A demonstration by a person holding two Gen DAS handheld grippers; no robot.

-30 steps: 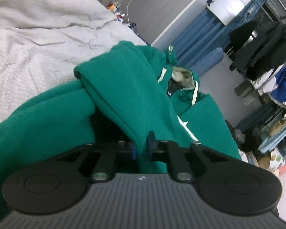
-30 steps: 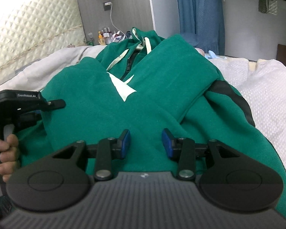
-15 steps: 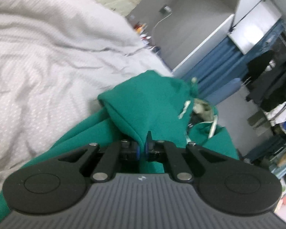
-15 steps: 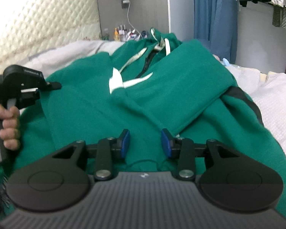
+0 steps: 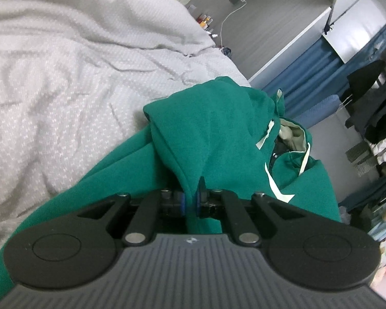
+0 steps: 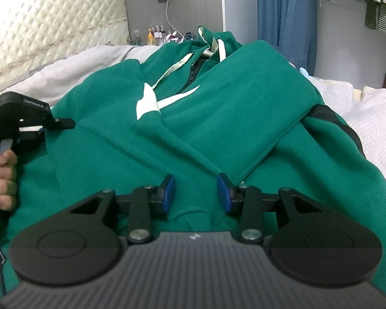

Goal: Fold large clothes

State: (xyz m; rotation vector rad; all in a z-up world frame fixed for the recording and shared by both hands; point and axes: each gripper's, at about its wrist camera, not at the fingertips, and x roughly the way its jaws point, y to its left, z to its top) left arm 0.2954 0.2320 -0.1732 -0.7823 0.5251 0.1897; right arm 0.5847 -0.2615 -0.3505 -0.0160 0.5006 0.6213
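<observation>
A pale textured bedspread [image 5: 64, 82] fills the upper left of the left wrist view and shows again at the right edge of the right wrist view. On it, across the middle of both pictures, lies a green hoodie [image 6: 218, 118], front up, with its hood and cream drawstrings toward the top of the right wrist frame and both sleeves laid over the chest so that they cross low in the centre.

The left claw [image 5: 190, 202], at the lower middle of its own view, is pinched tight on a fold of the hoodie's fabric, which rises from the jaws as a ridge toward the upper centre. From the right wrist view it sits at the left edge, held by a hand [image 6: 1, 177]. The right claw [image 6: 196, 193], at the lower centre, stands part-way open just above the cloth; a pucker of green fabric bunches between the blue pads, but they do not seem to press on it.

The likely trouble: only one side is gripped, so a pull by the left claw could drag the hoodie askew and slide the crossed sleeves apart. The thin pinch could also slip free of the thick fleece.
</observation>
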